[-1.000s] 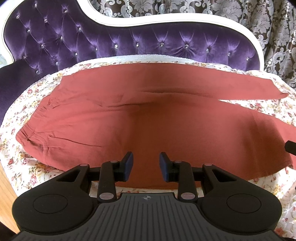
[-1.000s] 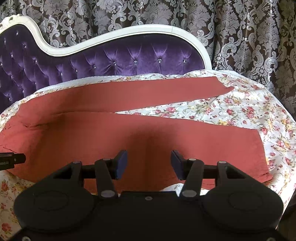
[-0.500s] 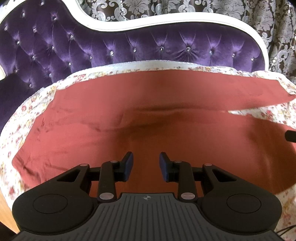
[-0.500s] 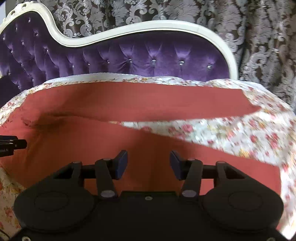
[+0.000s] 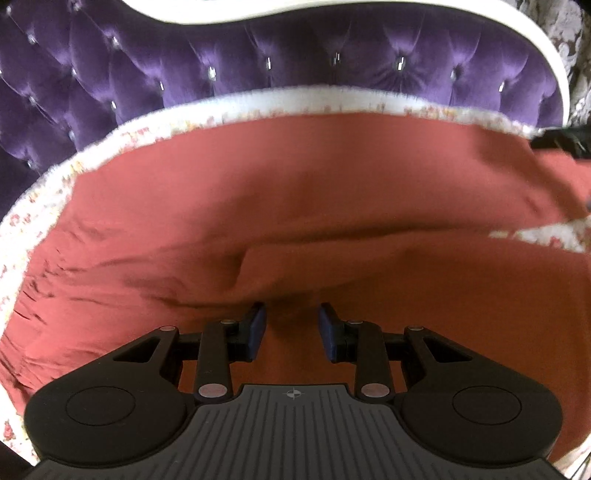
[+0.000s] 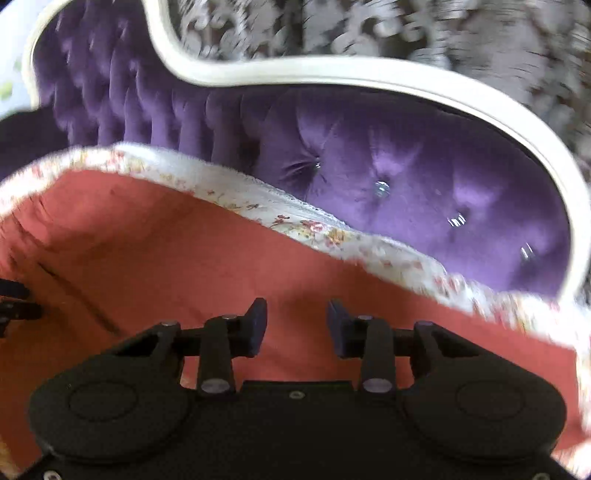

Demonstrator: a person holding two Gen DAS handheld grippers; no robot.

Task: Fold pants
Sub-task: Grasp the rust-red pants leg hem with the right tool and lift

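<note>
Rust-red pants point(image 5: 295, 206) lie spread flat on a floral sheet point(image 5: 55, 192) over a purple sofa seat. In the left wrist view a crease runs across the crotch area, just beyond my left gripper point(image 5: 291, 325), which hovers open over the cloth with nothing between its fingers. The right wrist view is blurred and tilted; the pants point(image 6: 184, 258) fill its lower half. My right gripper point(image 6: 297, 321) is over the far leg near the sheet's back edge, its jaws closing, with no cloth between the pads. Each gripper shows at the edge of the other's view.
The tufted purple sofa back point(image 5: 295, 55) with a white frame point(image 6: 332, 74) rises right behind the pants. A patterned grey curtain point(image 6: 406, 26) hangs behind it. The floral sheet point(image 6: 332, 236) rims the seat at the back and the left.
Both grippers have moved forward over the pants toward the sofa back. The right view has rolled and swung to the far leg, and the right jaws have narrowed. The left jaws keep their gap.
</note>
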